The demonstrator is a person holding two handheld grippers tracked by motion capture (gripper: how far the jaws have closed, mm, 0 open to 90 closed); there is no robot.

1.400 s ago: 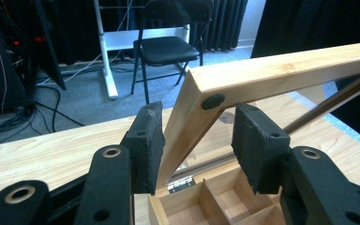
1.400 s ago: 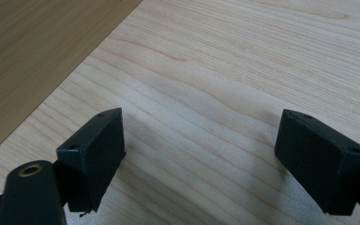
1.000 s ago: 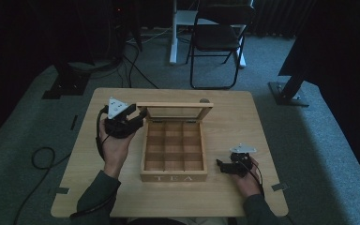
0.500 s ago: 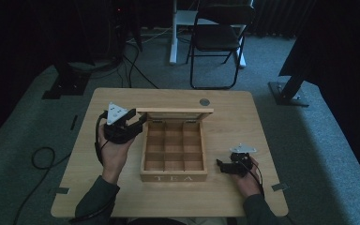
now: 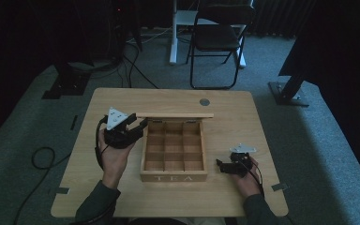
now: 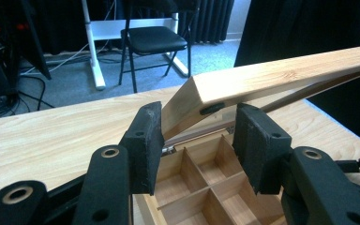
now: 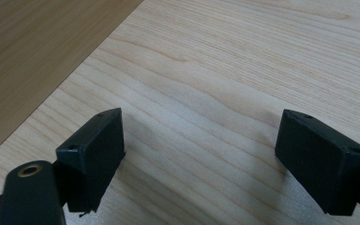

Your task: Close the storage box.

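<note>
A wooden tea box (image 5: 173,177) with several empty compartments stands mid-table, its hinged lid (image 5: 174,115) partly raised at the far side. My left gripper (image 5: 138,127) is at the lid's left end. In the left gripper view the lid's corner (image 6: 201,93) lies just ahead between the open jaws of the left gripper (image 6: 199,136), and the compartments (image 6: 206,183) show below. My right gripper (image 5: 221,166) rests open on the table right of the box. In the right gripper view the right gripper (image 7: 201,140) has nothing but bare tabletop (image 7: 215,70) between its jaws.
A small grey disc (image 5: 205,101) is set in the table beyond the box. A black folding chair (image 5: 218,37) and cables (image 5: 42,157) are on the floor behind and left of the table. The box's darker wooden side (image 7: 28,47) lies ahead of the right gripper.
The lid has come down from a more upright tilt. My left gripper has drifted slightly toward me beside it. The right gripper has stayed put.
</note>
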